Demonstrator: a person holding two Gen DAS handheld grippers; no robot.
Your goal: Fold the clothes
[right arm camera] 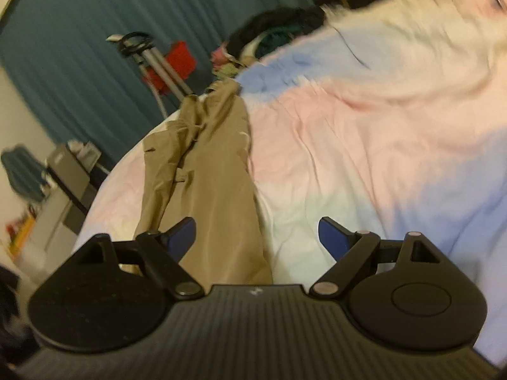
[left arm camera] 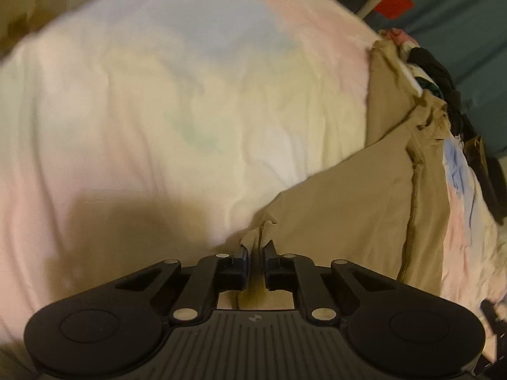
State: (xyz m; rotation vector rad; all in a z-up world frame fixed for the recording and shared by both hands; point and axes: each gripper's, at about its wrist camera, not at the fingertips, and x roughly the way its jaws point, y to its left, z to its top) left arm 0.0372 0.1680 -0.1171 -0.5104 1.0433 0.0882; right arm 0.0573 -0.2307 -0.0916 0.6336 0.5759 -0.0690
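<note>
A pair of tan trousers [left arm camera: 358, 209] lies on a pastel bedspread [left arm camera: 158, 110], stretching from the lower middle toward the right edge of the left wrist view. My left gripper [left arm camera: 256, 248] is shut on a bunched corner of the tan cloth, pinched between its black pads. In the right wrist view the same tan trousers [right arm camera: 206, 171] run lengthwise away from me. My right gripper [right arm camera: 256, 232] stands open above their near end, the left finger [right arm camera: 182, 232] over the cloth and the right finger [right arm camera: 332, 236] over the bedspread [right arm camera: 364, 145]. Nothing is pressed between these pads.
A heap of dark and coloured clothes [right arm camera: 272, 36] sits at the far end of the bed, also seen as a clothes pile [left arm camera: 440, 76]. A teal curtain [right arm camera: 95, 31] hangs behind. A metal stand with red parts [right arm camera: 164, 63] and grey boxes [right arm camera: 69, 183] stand beside the bed.
</note>
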